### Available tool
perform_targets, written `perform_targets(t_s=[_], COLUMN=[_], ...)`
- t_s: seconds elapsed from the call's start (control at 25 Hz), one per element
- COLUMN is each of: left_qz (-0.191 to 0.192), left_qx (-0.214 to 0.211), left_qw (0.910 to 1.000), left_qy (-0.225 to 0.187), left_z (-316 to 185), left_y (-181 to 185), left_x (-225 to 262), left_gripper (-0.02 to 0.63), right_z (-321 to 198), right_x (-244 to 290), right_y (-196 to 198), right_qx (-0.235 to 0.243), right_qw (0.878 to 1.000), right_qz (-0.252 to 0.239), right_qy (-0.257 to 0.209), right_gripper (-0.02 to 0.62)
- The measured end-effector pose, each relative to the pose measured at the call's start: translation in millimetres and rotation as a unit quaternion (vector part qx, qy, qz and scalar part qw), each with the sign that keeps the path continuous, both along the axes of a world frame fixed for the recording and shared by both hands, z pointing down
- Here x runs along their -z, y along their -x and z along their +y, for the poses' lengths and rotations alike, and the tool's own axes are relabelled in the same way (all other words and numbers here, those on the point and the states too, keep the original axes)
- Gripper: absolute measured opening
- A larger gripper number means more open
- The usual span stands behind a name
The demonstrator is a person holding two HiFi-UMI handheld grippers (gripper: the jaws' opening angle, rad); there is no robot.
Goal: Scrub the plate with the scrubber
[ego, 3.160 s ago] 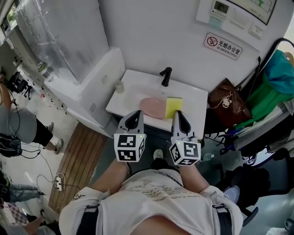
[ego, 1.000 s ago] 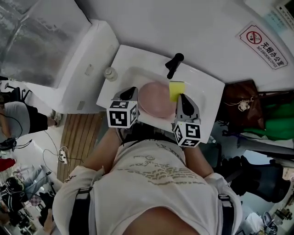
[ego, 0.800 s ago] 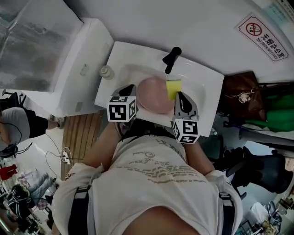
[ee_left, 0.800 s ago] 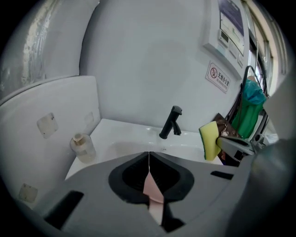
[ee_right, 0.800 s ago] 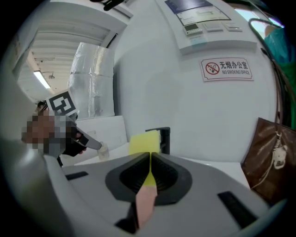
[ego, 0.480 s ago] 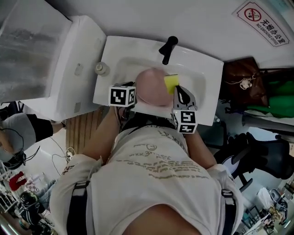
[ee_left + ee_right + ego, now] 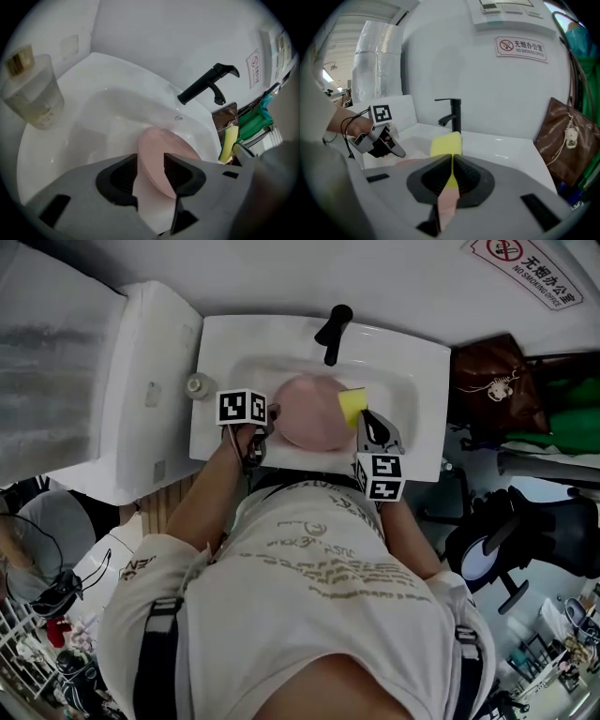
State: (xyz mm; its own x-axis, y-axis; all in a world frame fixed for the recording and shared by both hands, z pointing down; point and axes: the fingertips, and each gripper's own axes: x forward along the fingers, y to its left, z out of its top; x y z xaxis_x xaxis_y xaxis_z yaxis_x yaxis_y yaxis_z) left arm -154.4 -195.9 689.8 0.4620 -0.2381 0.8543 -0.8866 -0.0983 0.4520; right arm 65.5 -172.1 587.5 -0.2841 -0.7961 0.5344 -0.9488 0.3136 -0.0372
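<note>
The pink plate [image 7: 314, 424] lies in the basin of the white sink [image 7: 412, 362], just below the black faucet [image 7: 330, 324]. The left gripper [image 7: 151, 168] has come in from the near left corner, where it hung half a second ago, and now sits at the plate's left edge. Its jaws, closed until a moment ago, are opening, and the plate's rim stands in the gap between them with space on both sides, so the pads do not press on it. The right gripper [image 7: 452, 164] keeps its jaws squeezed on the lower edge of the yellow scrubber [image 7: 352, 405], as before. The scrubber stands upright at the plate's right rim, on the faucet side; whether it touches the plate cannot be told. A clear glass cup [image 7: 33, 93] stands on the sink's left ledge, apart from the plate. The head view now looks more straight down, so the sink shows higher in the picture than earlier
</note>
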Motion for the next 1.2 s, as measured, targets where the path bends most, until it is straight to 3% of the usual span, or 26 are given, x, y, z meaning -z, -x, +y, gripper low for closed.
perform_targets(t_s=[0.04, 0.32, 0.6, 0.92, 1.04, 1.2], left_qz=[0.003, -0.002, 0.053, 0.138, 0.164, 0.185], left_qx=[-0.007, -0.038, -0.049, 0.006, 0.035, 0.055], left_qw=[0.9999, 0.995, 0.9793, 0.9519, 0.9449, 0.9403], left_qy=[0.014, 0.092, 0.189, 0.274, 0.281, 0.28], left_z=[-0.8, -3.5, -3.6, 8.6, 7.8, 6.9], left_y=[-1.5, -2.6, -17.4, -34.5, -38.2, -39.6], left_x=[-5.8, -41.3, -69.5, -81.5, -78.3, -73.0], left_gripper=[0.184, 0.184, 0.184, 0.175, 0.067, 0.057], right_z=[-0.8, -1.1, -3.7, -11.6, -13.6, -13.8], right_x=[0.6, 3.8, 2.1, 0.0, -1.1, -4.4], right_y=[-3.7, -21.8, -28.4, -33.1, -33.5, -33.9], right_qx=[-0.009, -0.052, -0.066, -0.07, -0.069, -0.063], right_qw=[1.0, 0.999, 0.998, 0.997, 0.997, 0.997], right_qz=[-0.001, 0.003, 0.009, 0.0, -0.01, -0.019], right_qy=[0.0, 0.002, 0.008, 0.015, 0.02, 0.029], right_gripper=[0.034, 0.034, 0.034, 0.034, 0.034, 0.034])
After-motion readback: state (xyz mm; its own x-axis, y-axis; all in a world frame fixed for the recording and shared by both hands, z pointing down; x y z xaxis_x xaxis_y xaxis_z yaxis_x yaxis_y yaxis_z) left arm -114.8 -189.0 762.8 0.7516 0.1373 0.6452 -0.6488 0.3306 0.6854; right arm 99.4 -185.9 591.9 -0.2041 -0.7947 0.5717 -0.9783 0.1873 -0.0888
